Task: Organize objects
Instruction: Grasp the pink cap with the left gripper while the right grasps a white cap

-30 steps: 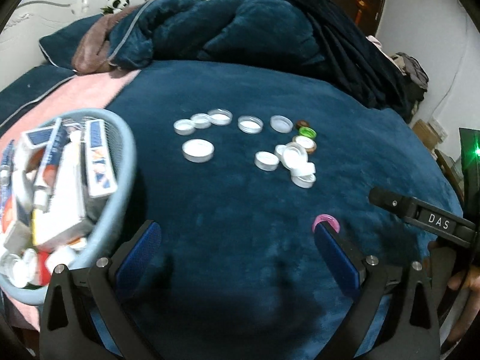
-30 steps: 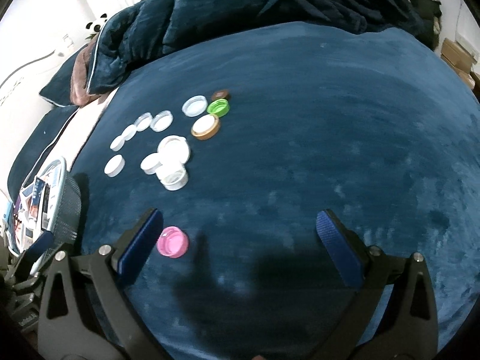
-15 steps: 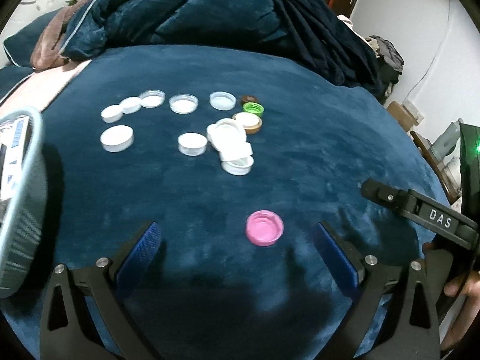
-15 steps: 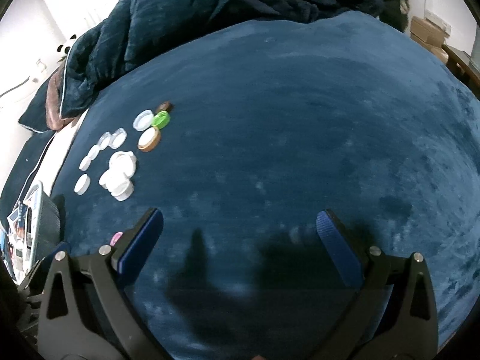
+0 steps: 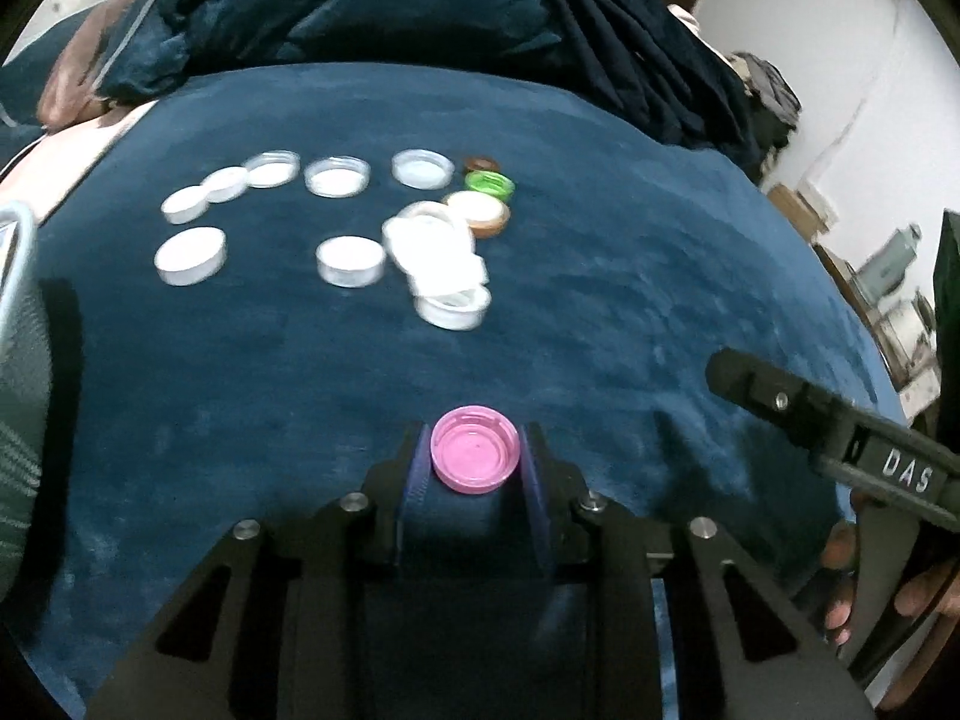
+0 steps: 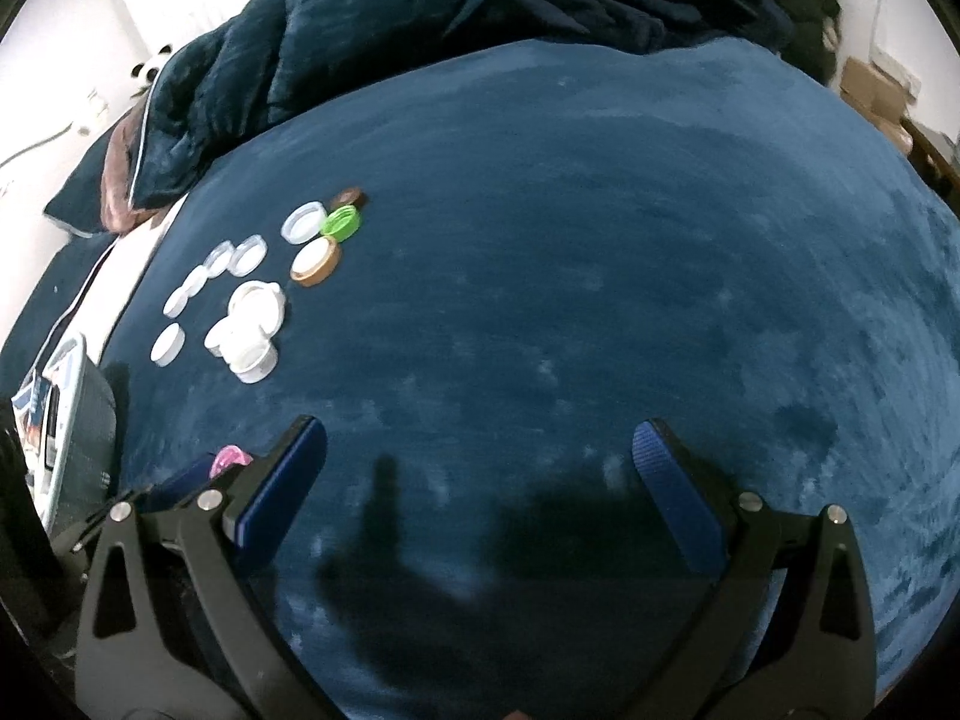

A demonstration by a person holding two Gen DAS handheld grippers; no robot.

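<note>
Left tongs point(image 5: 475, 461) clamped on round pink ribbed plastic cap point(image 5: 474, 449), over plush dark-blue bed cover point(image 6: 600, 228). Right tongs point(image 6: 478, 468) spread wide, holding nothing. White plastic lids point(image 5: 354, 261), green cap point(image 5: 490, 185) clustered beyond; mesh basket point(image 6: 90, 414) at left.

A bed point(image 6: 600, 240) spread with a dark blue plush blanket fills the room, a rumpled navy duvet point(image 5: 360, 6) heaped at its far side. White walls point(image 5: 840, 60) stand behind, with cardboard boxes point(image 6: 876, 90) near the bed's right edge
</note>
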